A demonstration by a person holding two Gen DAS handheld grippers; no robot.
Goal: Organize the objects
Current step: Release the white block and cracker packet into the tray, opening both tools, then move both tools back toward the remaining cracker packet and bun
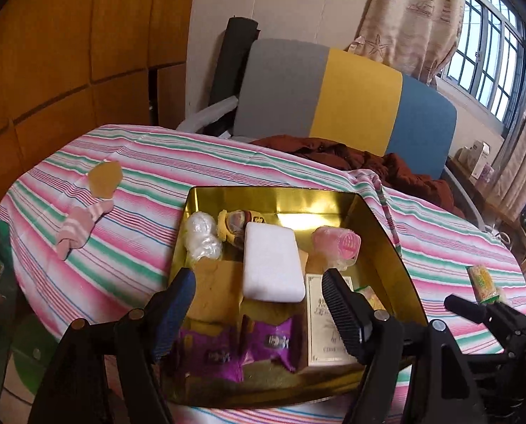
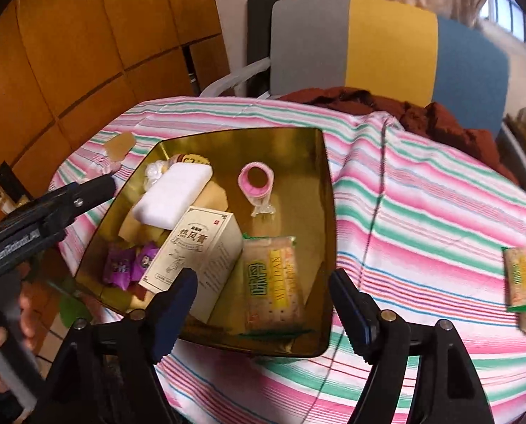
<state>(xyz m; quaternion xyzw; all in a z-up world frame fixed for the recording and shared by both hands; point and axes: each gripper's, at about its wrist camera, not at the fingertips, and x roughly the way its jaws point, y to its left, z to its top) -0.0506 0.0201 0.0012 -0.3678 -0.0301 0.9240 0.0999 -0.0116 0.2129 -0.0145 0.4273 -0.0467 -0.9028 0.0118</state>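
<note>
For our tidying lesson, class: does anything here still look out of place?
Yes. A cracker packet and a striped sock still lie loose on the striped tablecloth, outside the gold tin that holds the other items.

Cream box [image 2: 196, 247] reads "热风膏"; cracker packet [image 2: 273, 279] "WEIDAN"; left tool [image 2: 93, 190] "GenRobot.AI".
</note>
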